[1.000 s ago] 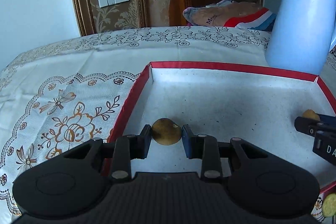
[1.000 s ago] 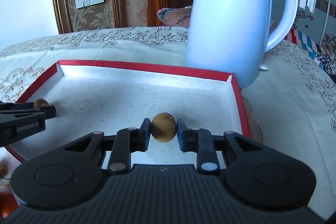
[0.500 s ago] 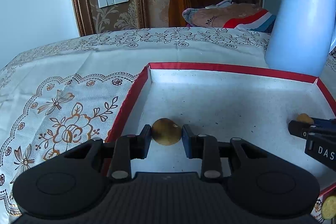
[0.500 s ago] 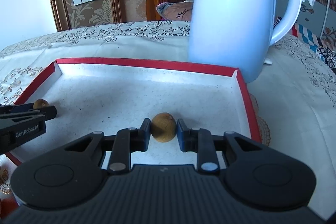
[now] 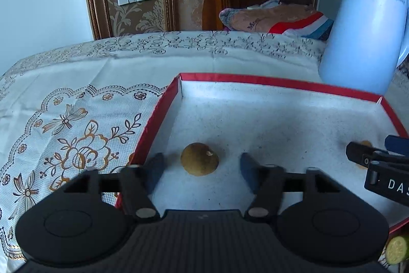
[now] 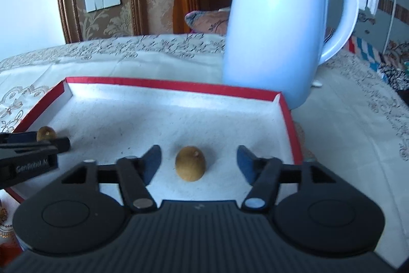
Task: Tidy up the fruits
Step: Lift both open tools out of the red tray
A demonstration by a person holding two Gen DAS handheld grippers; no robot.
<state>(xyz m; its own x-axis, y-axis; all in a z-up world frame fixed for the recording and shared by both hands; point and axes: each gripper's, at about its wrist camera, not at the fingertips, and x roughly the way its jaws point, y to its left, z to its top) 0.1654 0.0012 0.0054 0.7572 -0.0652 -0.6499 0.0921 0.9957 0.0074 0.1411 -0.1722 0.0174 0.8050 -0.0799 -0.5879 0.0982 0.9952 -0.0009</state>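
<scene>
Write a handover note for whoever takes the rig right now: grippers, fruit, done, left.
Left gripper: jaws have just been opening, clear of the brown fruit lying between them on the red-rimmed tray, near its left wall.
Right gripper: the same, open around a second brown fruit near the tray's right wall.
Done: both fruits released inside the tray.
Left: a green slice lies outside the tray; withdraw and fetch any remaining fruit.
</scene>
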